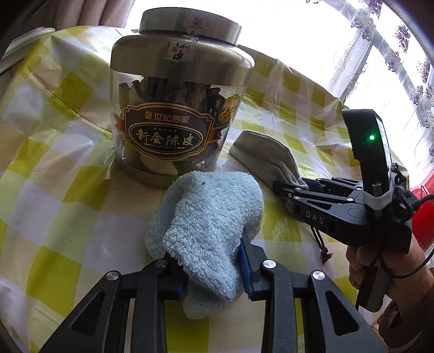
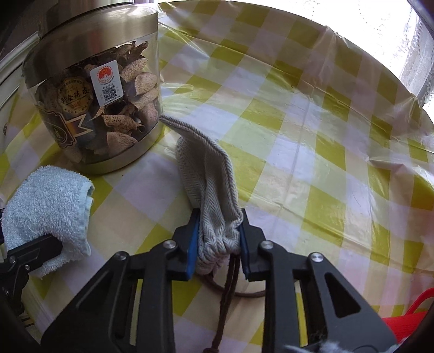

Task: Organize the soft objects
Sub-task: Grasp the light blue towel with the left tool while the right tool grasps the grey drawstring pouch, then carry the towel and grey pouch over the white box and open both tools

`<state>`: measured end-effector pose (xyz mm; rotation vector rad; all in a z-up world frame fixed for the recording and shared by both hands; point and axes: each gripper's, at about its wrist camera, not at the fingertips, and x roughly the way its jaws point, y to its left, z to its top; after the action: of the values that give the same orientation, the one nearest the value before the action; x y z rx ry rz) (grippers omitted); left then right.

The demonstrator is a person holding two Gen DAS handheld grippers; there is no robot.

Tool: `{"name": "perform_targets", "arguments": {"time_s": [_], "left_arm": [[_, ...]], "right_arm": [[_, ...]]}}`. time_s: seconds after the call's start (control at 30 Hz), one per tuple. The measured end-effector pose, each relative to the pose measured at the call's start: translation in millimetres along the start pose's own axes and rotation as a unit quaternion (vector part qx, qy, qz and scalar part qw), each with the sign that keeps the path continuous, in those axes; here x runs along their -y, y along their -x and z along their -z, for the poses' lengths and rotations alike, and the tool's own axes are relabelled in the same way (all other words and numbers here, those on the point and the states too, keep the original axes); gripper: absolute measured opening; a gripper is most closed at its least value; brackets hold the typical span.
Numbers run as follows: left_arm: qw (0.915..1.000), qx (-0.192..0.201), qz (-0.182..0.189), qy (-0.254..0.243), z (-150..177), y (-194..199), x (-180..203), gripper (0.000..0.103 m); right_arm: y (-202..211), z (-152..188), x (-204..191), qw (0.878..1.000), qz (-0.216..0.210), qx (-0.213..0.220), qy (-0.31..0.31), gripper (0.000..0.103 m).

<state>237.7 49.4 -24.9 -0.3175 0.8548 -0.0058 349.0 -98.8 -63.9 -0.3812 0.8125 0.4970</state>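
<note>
Just ahead of both grippers on the checked yellow-and-white tablecloth (image 2: 312, 130) stands a large clear jar (image 1: 173, 114) with a brushed metal lid (image 1: 190, 24) and shoulder, filled with dried brown peel. It blocks the way forward from the left gripper (image 1: 208, 260) and sits ahead and to the left of the right gripper (image 2: 217, 239). Its dark front label carries "世纪君家" over larger gold characters "新会陈皮", with small Latin lettering beneath that is too fine to read. A round gold seal sits to one side of the label, and in the right wrist view a white sticker (image 2: 106, 82) with a red emblem and a QR code shows beside it. A torn paper seal with printed characters runs from lid to shoulder.

The left gripper's blue-padded jaws are drawn in on a light blue terry cloth (image 1: 208, 217), bunched and folded between the pads, its free end reaching forward almost to the foot of the jar. The right gripper's jaws are closed narrowly on the gathered mouth of a grey herringbone drawstring pouch (image 2: 208, 173), whose body lies forward on the cloth with its far corner touching the jar's base; the brown drawstring (image 2: 230, 285) trails back under the gripper.

From the left wrist view the right gripper's body reads "DAS" (image 1: 314, 217), a green light (image 1: 371, 137) glows on the unit mounted above it, and a person's hand (image 1: 379, 266) grips its handle. Something red (image 1: 421, 214) lies beyond it at the table's right edge. A lace curtain (image 1: 393, 54) hangs before the bright window behind.
</note>
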Motion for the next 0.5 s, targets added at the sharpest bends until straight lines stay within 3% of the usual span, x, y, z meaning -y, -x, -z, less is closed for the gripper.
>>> {"name": "perform_targets", "arguments": {"time_s": [0.5], "left_arm": [[0.9998, 0.01, 0.001, -0.015, 5.3, 21.6, 14.3, 0.032]], "right_arm": [[64.5, 43.4, -7.4, 0.998, 0.018, 0.027, -0.048, 0.028]]}}
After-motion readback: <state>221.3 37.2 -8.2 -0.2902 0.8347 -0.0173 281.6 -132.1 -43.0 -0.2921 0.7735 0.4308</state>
